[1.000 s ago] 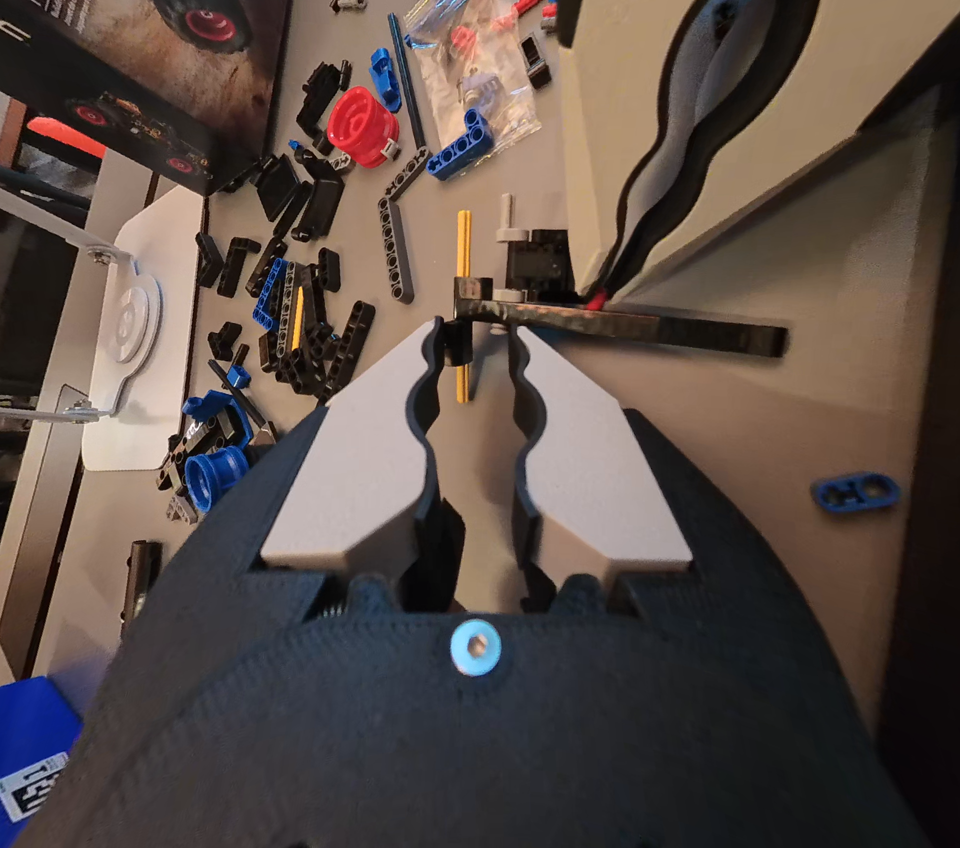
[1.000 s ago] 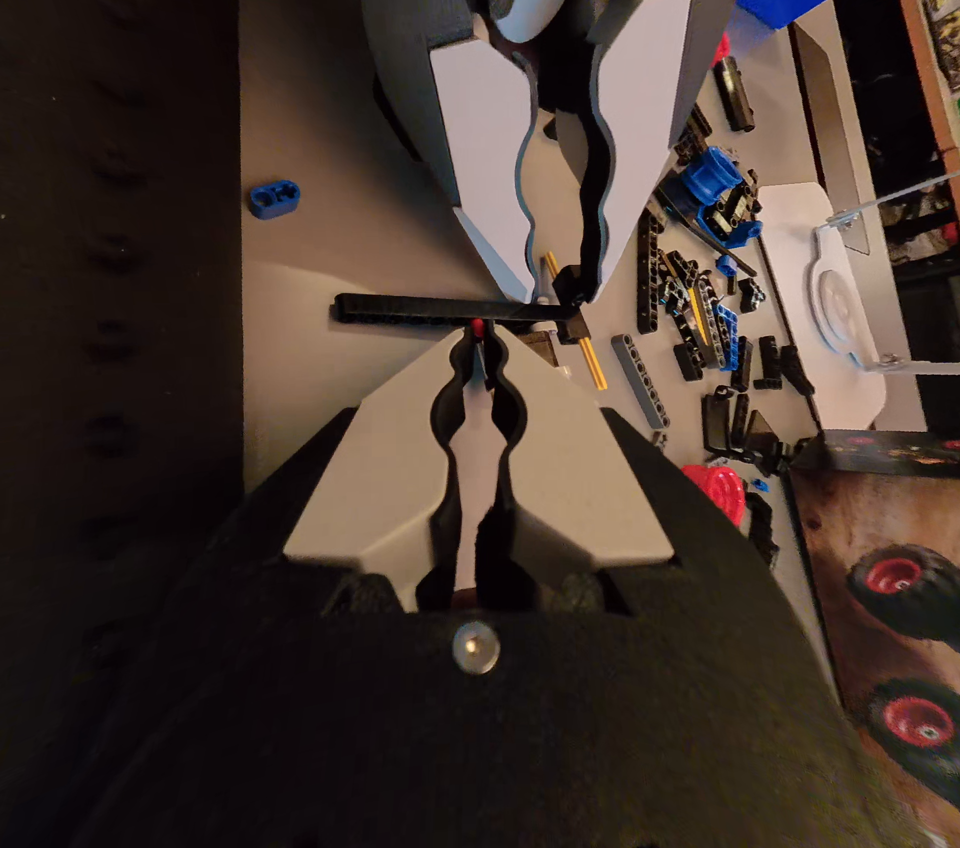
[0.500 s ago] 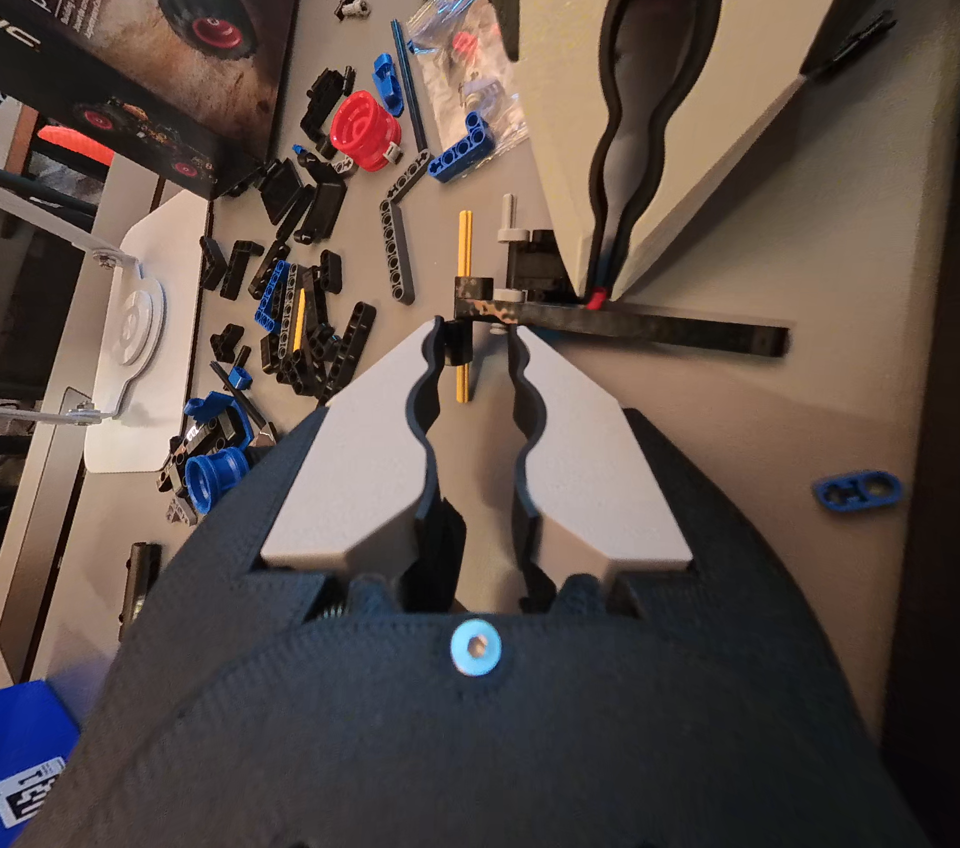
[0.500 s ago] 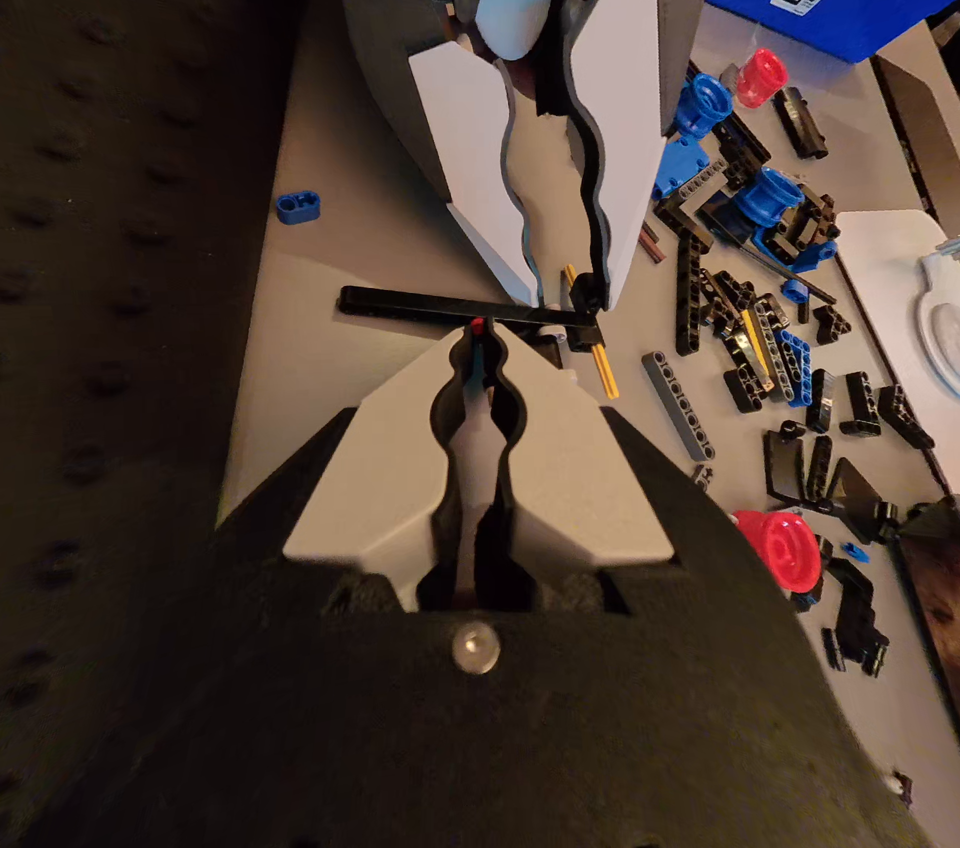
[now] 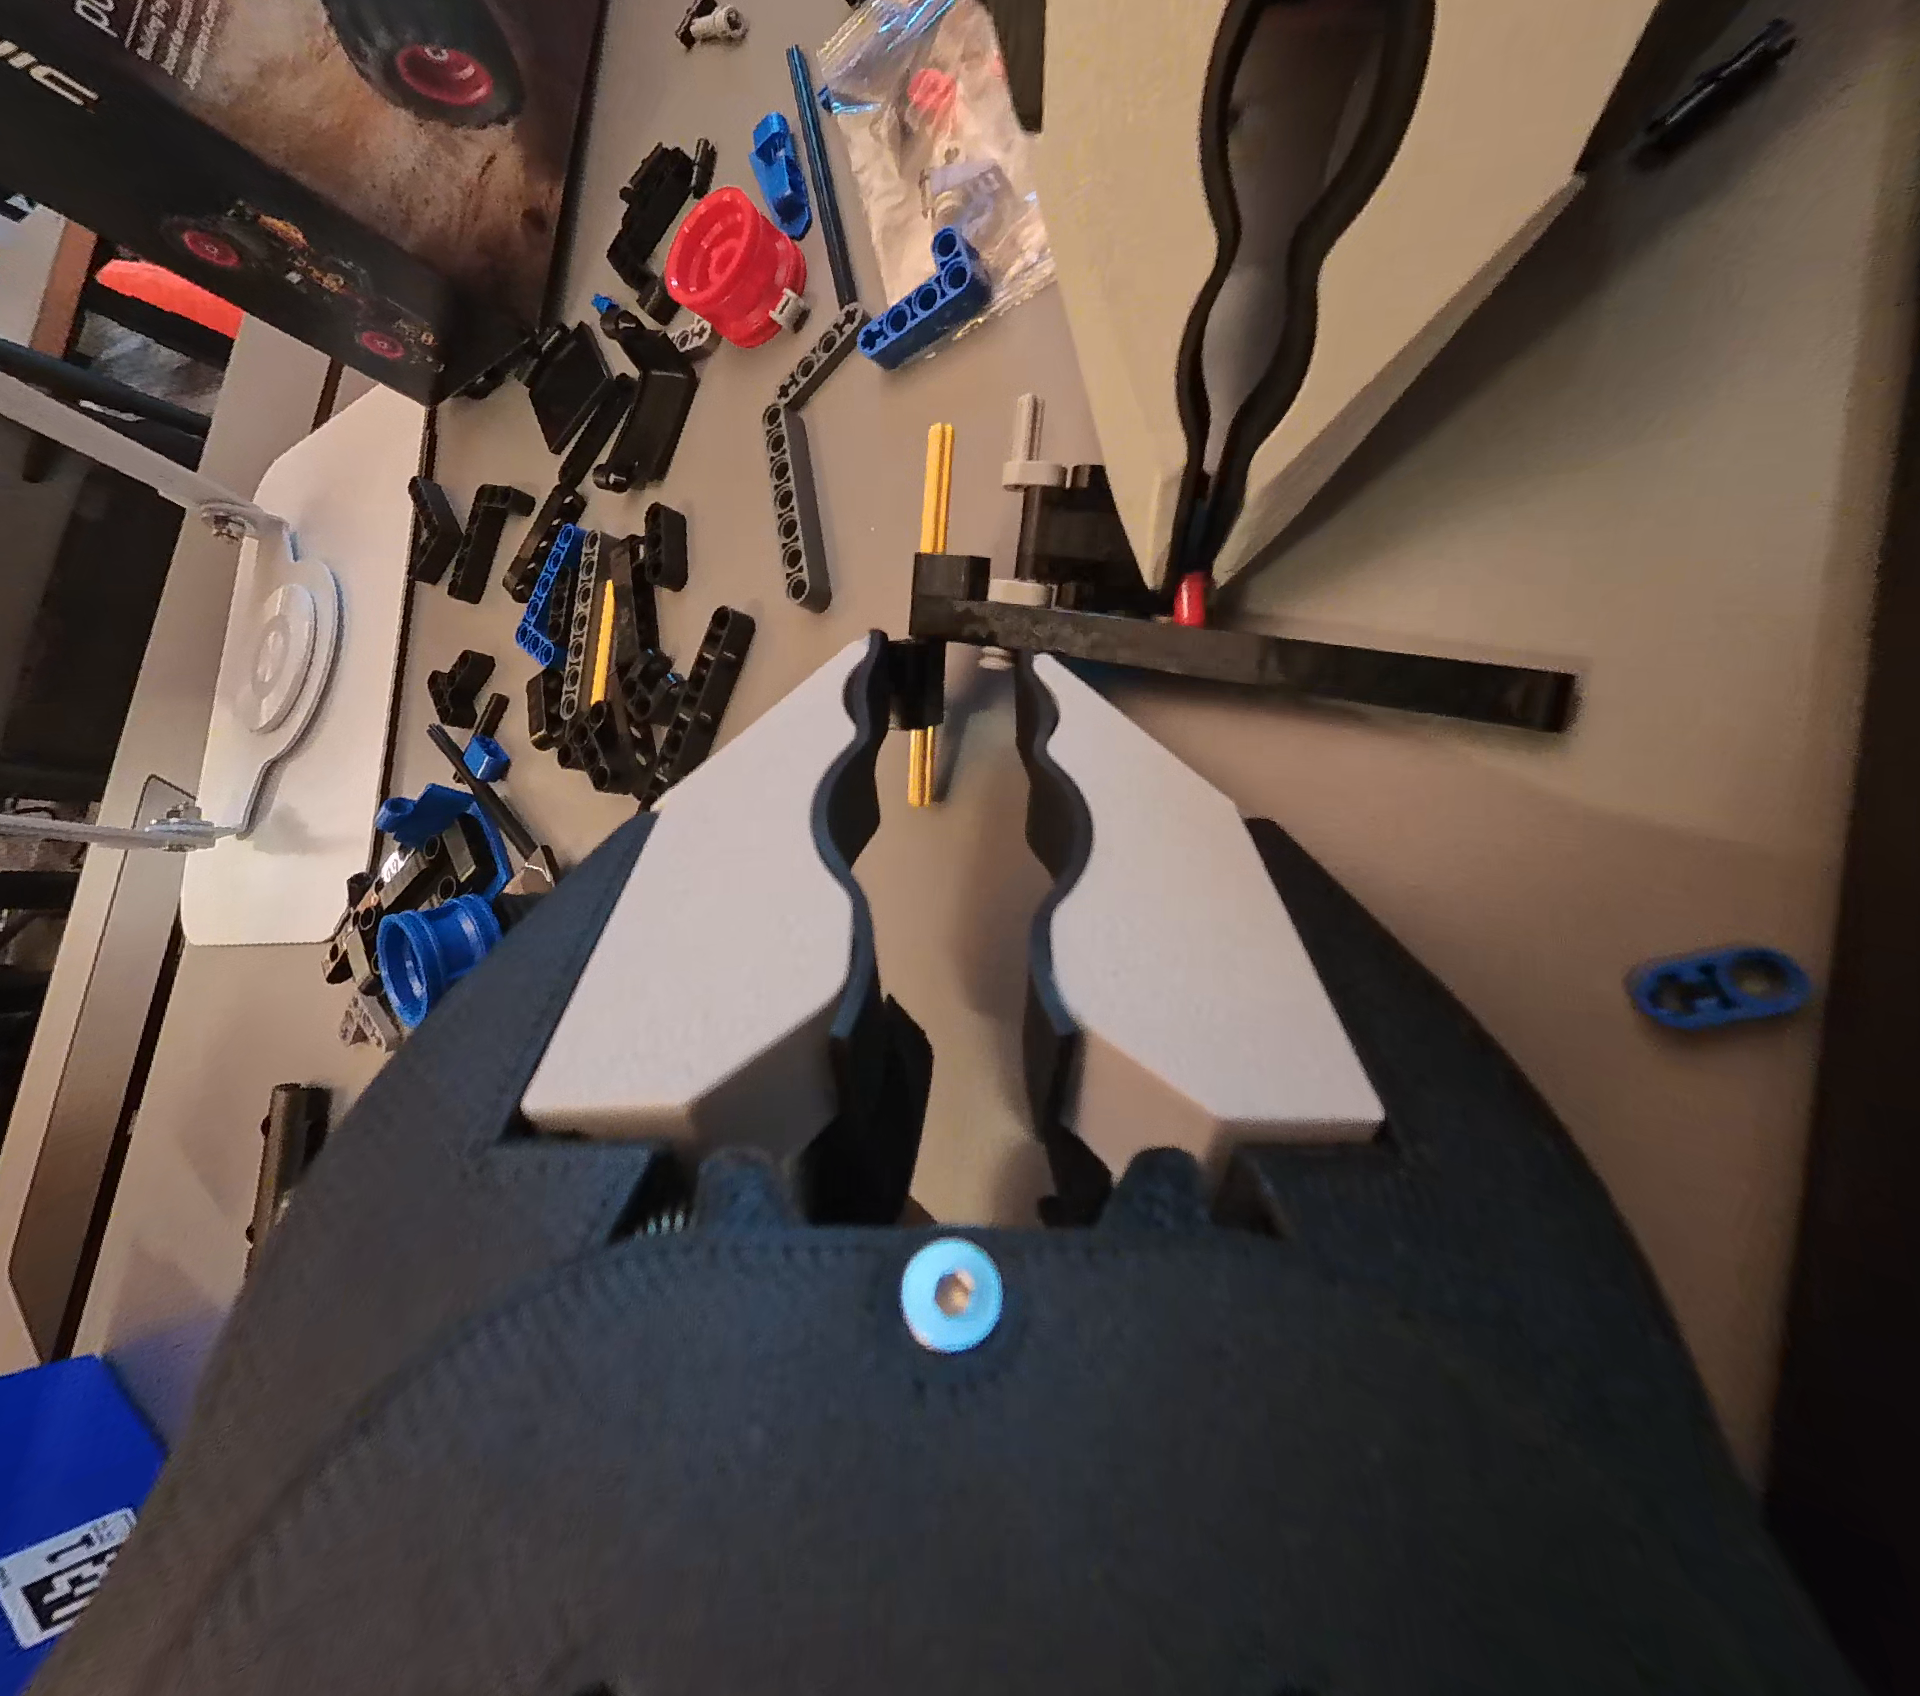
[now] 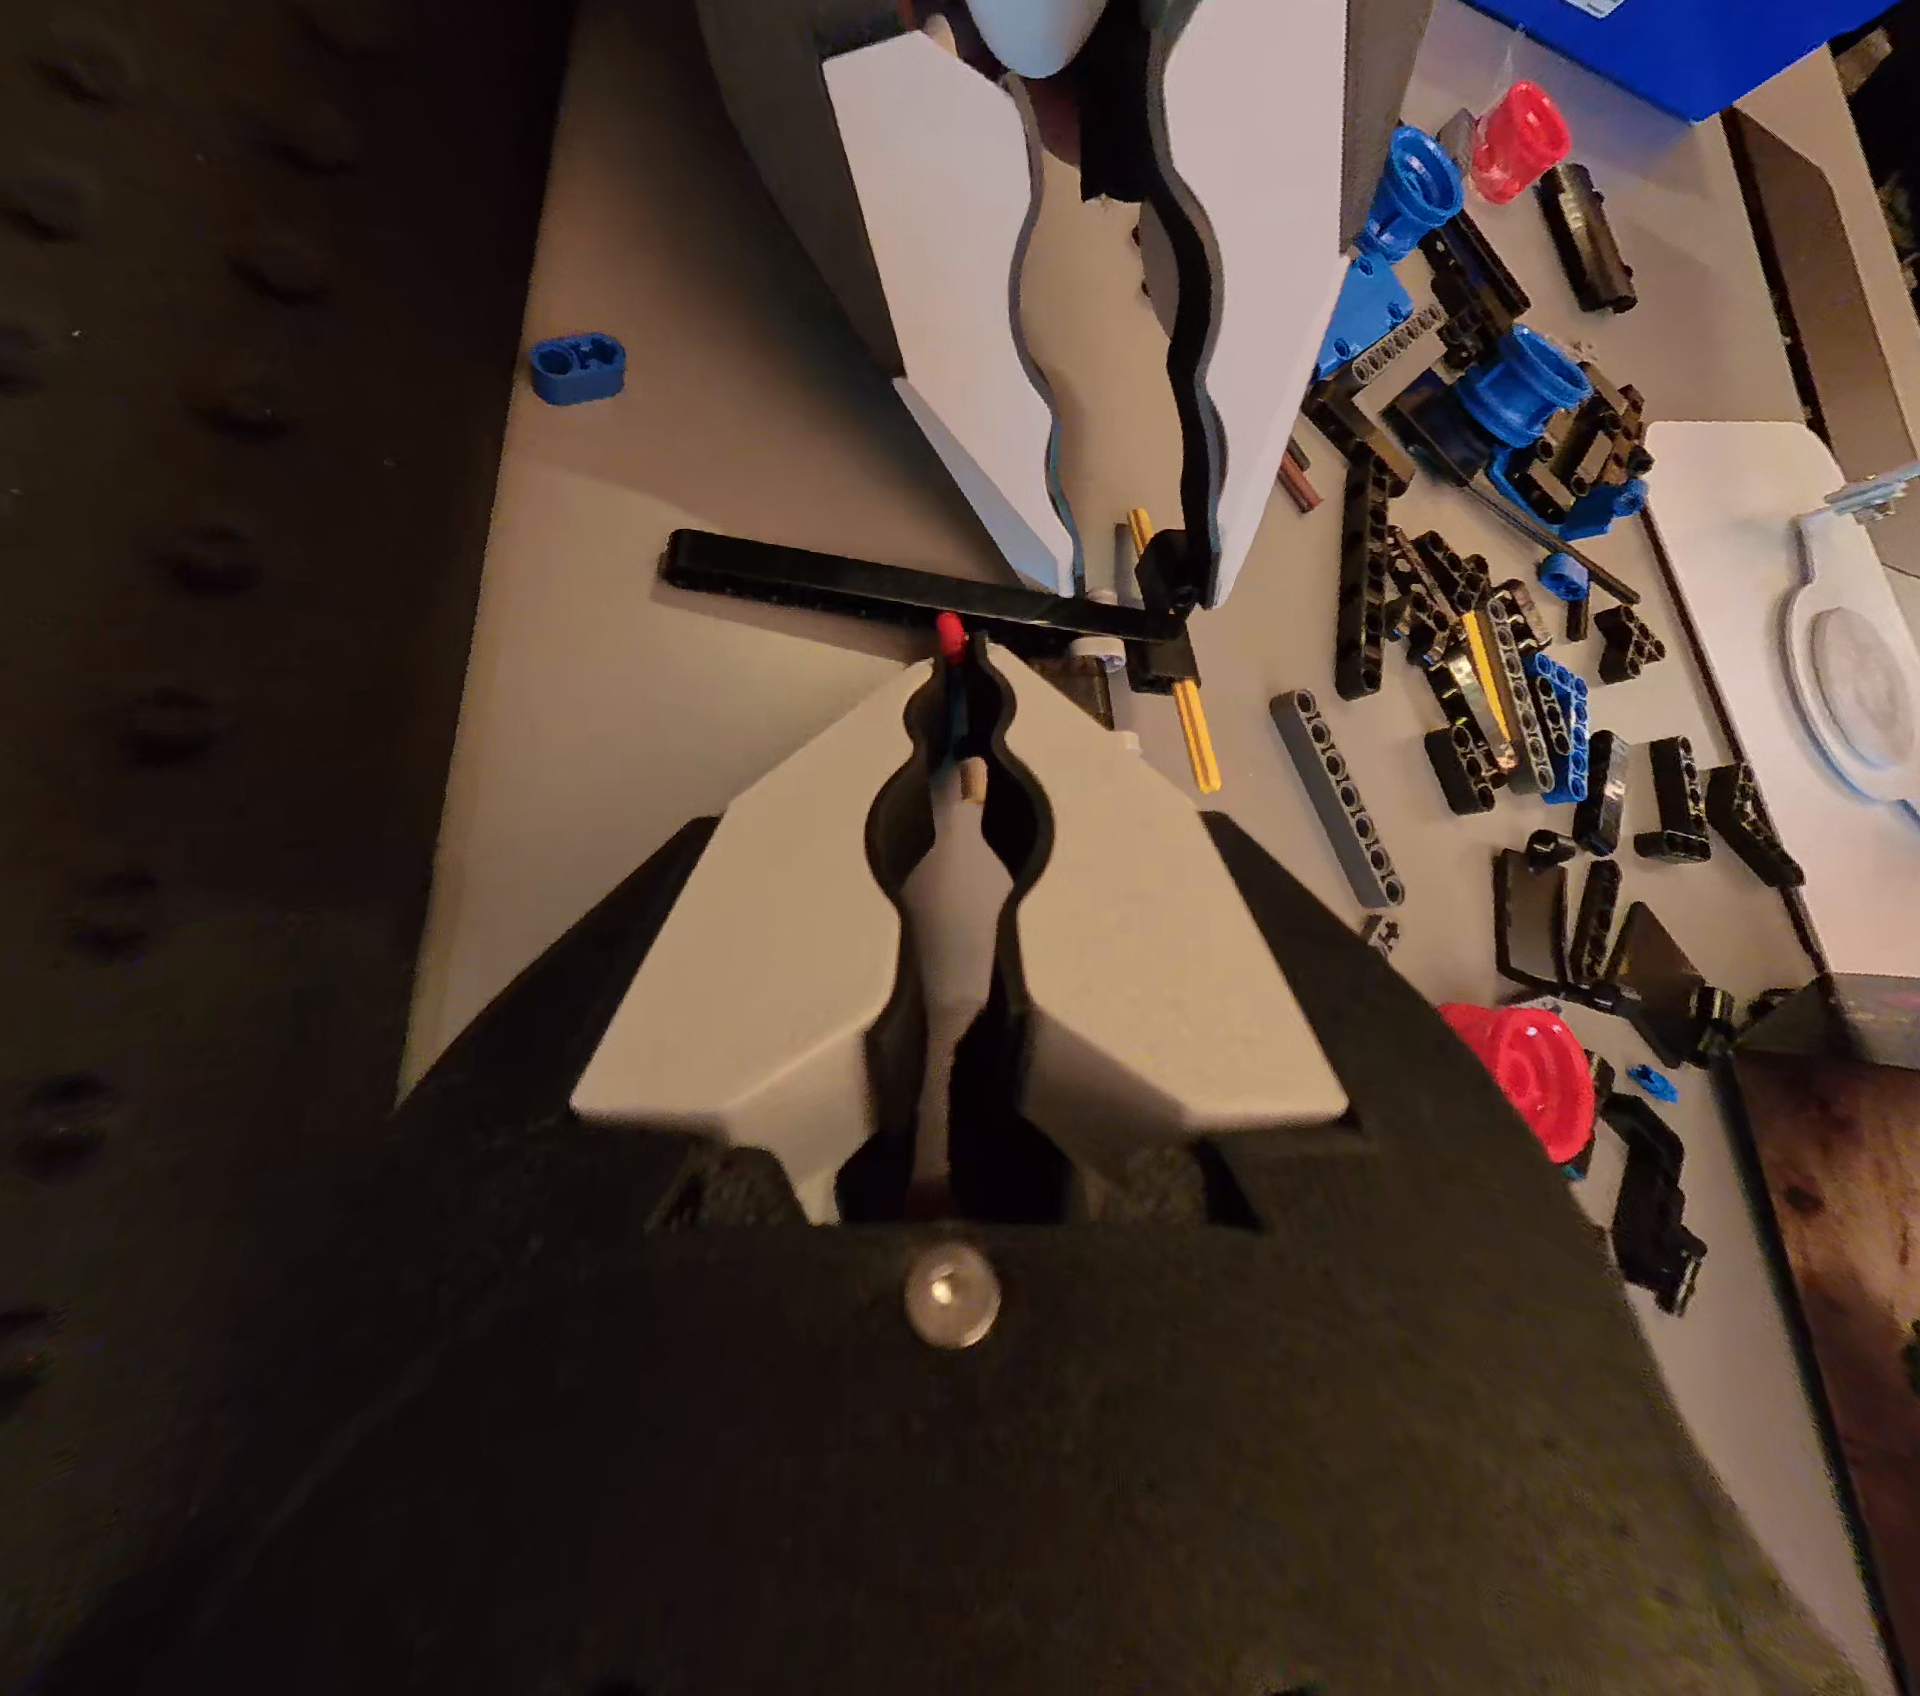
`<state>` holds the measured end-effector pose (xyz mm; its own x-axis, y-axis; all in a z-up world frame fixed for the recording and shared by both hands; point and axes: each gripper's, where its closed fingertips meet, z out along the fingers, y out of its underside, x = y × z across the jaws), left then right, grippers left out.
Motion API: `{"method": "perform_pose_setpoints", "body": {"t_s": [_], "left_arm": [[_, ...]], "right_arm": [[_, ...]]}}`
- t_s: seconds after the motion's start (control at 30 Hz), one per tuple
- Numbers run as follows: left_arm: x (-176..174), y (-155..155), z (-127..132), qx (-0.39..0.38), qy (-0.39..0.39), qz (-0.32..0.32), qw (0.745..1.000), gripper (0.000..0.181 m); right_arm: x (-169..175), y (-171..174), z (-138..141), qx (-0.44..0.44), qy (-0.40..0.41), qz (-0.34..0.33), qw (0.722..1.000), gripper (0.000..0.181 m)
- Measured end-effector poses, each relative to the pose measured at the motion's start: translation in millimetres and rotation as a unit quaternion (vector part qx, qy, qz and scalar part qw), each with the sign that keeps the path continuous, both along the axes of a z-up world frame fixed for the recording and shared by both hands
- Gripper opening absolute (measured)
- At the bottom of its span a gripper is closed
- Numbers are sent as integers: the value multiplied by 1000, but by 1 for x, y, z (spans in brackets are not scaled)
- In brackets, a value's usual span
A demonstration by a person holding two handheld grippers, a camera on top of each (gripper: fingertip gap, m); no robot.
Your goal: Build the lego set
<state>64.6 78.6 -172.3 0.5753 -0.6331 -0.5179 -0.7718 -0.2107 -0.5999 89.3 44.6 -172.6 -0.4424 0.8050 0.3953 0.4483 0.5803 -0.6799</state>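
The left hand-held gripper (image 5: 951, 670) pinches the end of the long black beam (image 5: 1299, 664) where a yellow axle (image 5: 935, 503) passes through a black connector, steadying the assembly just above the worktop (image 5: 1558, 867). Facing it, the right hand-held gripper (image 6: 961, 659) is pressed together on a small red pin (image 6: 948, 630), its tip touching the beam's near edge, probably to push it into a hole. Loose pieces lie beyond the left fingers.
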Motion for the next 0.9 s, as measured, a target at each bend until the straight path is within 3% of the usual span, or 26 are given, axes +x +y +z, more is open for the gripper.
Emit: {"method": "perform_pose_setpoints", "body": {"t_s": [0.7,0.9], "left_arm": [[-4,1,2,8,2,13,1000,22],[-4,0,2,10,1,13,1000,22]], "right_arm": [[-2,4,-1,-21,-7,-167,986,0],[-1,4,-1,-2,2,-180,984,0]]}}
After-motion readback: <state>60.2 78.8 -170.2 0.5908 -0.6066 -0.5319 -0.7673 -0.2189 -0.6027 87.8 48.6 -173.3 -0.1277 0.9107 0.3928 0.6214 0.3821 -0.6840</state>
